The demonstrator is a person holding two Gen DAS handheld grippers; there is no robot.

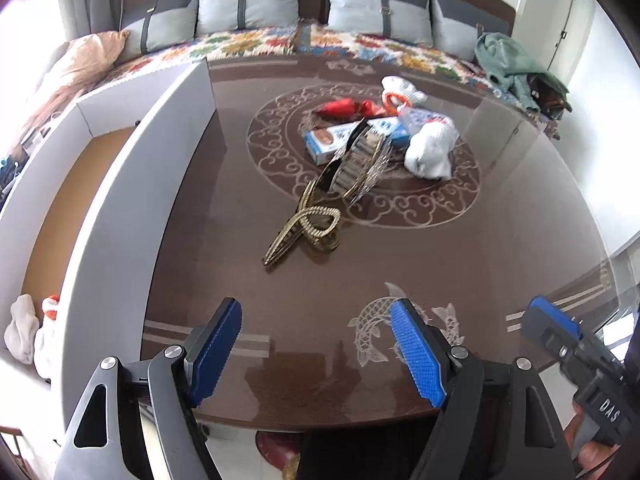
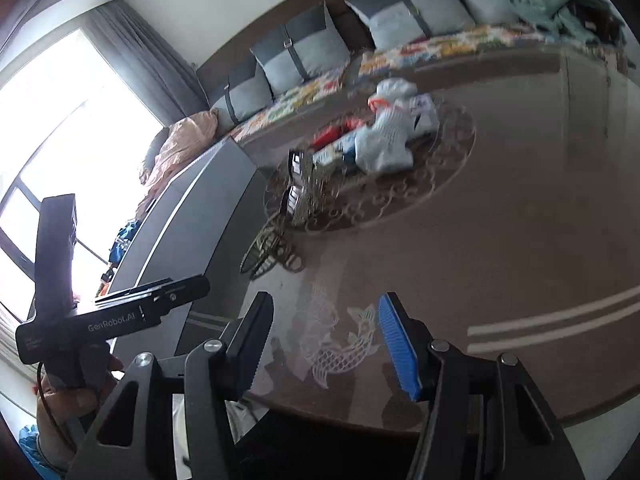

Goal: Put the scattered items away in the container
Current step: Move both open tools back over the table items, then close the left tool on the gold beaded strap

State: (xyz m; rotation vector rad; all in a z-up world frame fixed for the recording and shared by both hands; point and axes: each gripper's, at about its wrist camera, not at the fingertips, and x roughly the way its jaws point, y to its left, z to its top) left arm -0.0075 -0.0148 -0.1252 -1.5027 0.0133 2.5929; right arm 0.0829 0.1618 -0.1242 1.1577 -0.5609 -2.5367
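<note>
A pile of items lies on the brown table [image 1: 500, 220]: white socks [image 1: 430, 148], a blue-and-white box [image 1: 340, 138], a red wrapper [image 1: 348, 107], a stack of bangles [image 1: 358, 158] and gold hair clips [image 1: 308, 230]. A white-walled container [image 1: 120, 184] with a cardboard floor stands at the left; two socks [image 1: 30, 330] lie in it. My left gripper [image 1: 316, 348] is open and empty over the table's near edge. My right gripper [image 2: 326, 344] is open and empty, also at the near edge. The pile shows blurred in the right wrist view [image 2: 380, 136].
A sofa with grey cushions [image 1: 248, 4] and a patterned cover runs behind the table. A green cloth [image 1: 516, 64] lies at its right end. The container wall [image 2: 192, 216] is left of the right gripper, with a bright window [image 2: 60, 128] beyond.
</note>
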